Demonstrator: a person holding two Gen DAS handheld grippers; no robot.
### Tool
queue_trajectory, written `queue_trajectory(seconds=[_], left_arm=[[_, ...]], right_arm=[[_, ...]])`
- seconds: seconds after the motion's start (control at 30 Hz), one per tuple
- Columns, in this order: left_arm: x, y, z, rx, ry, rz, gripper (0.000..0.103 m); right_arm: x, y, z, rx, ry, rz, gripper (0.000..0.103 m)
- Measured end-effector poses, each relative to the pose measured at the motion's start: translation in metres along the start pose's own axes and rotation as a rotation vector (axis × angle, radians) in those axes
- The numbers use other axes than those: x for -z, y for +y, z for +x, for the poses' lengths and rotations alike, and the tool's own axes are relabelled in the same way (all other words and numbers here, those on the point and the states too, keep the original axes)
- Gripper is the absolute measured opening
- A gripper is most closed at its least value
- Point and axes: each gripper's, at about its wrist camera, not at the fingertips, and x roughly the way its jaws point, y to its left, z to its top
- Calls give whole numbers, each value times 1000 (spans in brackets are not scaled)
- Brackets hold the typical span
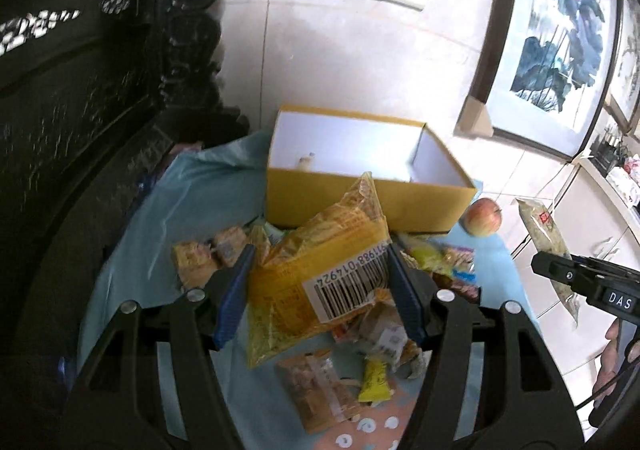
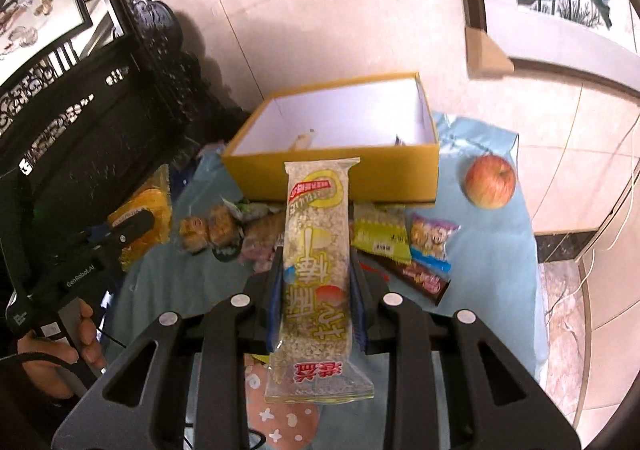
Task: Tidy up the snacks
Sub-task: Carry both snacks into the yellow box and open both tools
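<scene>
My left gripper (image 1: 320, 262) is shut on a yellow snack bag (image 1: 320, 262) with a barcode label, lifted above the table. My right gripper (image 2: 318, 262) is shut on a long clear oat-bar packet (image 2: 316, 274) with red and yellow print, also held off the table. The same packet (image 1: 546, 238) and the right gripper (image 1: 560, 266) appear at the right of the left wrist view. An open yellow box (image 1: 360, 202) (image 2: 332, 170) with a white inside stands behind both. Several small snack packets (image 2: 384, 234) (image 1: 316, 382) lie on the light blue cloth (image 1: 192, 202) (image 2: 488, 242) in front of it.
A red apple (image 1: 483, 217) (image 2: 490, 181) rests on the cloth right of the box. Dark carved wooden furniture (image 1: 80, 110) stands at the left. A framed painting (image 1: 552, 30) leans against the tiled wall. A hand (image 2: 60, 346) holds the left gripper's handle.
</scene>
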Motion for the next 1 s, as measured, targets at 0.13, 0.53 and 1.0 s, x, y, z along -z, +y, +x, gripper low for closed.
queue_trajectory(seconds=[0.13, 0.53, 1.0], left_arm=[[-18, -11, -2, -1, -15, 26, 65], [-70, -20, 19, -46, -15, 27, 65], [-131, -18, 62, -67, -54, 15, 65]], right_arm=[[-13, -3, -10, 5, -38, -8, 29], [-75, -7, -25, 52, -145, -62, 29], [-134, 4, 4, 76, -209, -113, 29]])
